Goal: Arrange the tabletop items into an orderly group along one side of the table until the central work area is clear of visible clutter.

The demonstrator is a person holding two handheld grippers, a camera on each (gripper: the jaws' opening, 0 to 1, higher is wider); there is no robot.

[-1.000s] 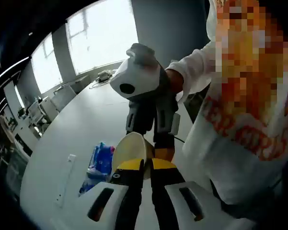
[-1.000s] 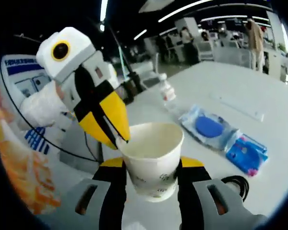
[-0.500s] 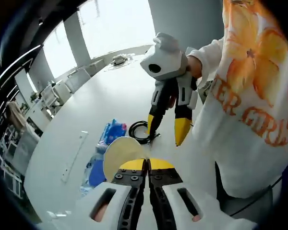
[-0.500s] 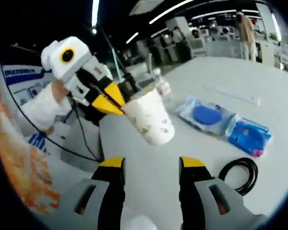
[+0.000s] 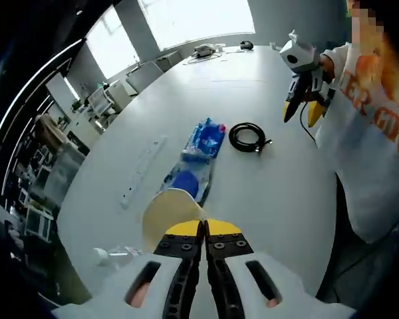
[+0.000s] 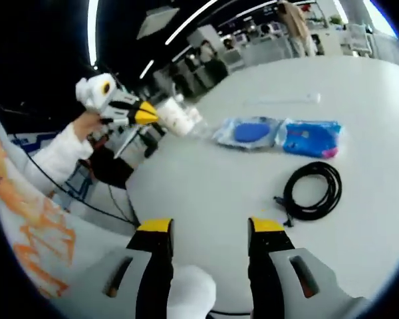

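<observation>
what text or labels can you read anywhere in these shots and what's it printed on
"ER GIR": orange letters on the person's white shirt in the left gripper view, cut off at both ends.
Blue packet and clear packet on the table: any print is too small to read.
Paper cup in the left gripper: small pattern, no legible words.
Blue-and-white sign in the right gripper view: blurred, unreadable.

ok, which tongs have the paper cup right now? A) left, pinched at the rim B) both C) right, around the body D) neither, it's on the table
A: in the right gripper view the left tongs are shut on the rim of the paper cup, held above the table, while the right tongs stand open with nothing between them.
</observation>
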